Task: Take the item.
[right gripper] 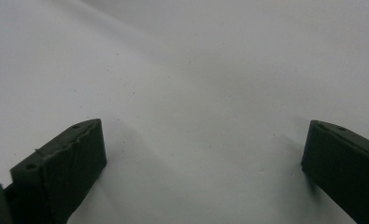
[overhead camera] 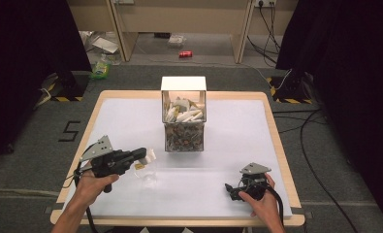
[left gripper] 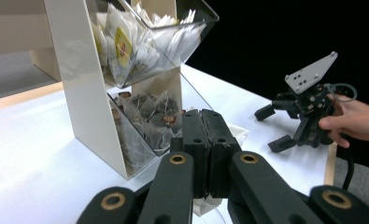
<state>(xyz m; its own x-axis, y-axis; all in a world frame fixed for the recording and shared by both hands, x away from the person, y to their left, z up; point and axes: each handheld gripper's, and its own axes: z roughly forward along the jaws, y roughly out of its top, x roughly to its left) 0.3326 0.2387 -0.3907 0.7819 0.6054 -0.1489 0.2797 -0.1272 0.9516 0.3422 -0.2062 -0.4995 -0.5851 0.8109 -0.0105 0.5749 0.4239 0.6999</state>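
Note:
A white two-tier dispenser stands mid-table. Its clear upper bin holds white sachets and its lower bin holds darker tea bags. In the left gripper view the dispenser is close on the left. My left gripper is low over the table in front of it, and its jaws are pressed together on a white tea bag sachet, whose paper sticks out past and below the tips. A yellow tag lies just beneath. My right gripper rests open on the table at the front right, nothing between its fingers.
The white table top has a wooden rim. Black curtains flank the table, cables run over the floor at the right, and a red can lies on the floor beyond. The right gripper, held by a hand, also appears in the left gripper view.

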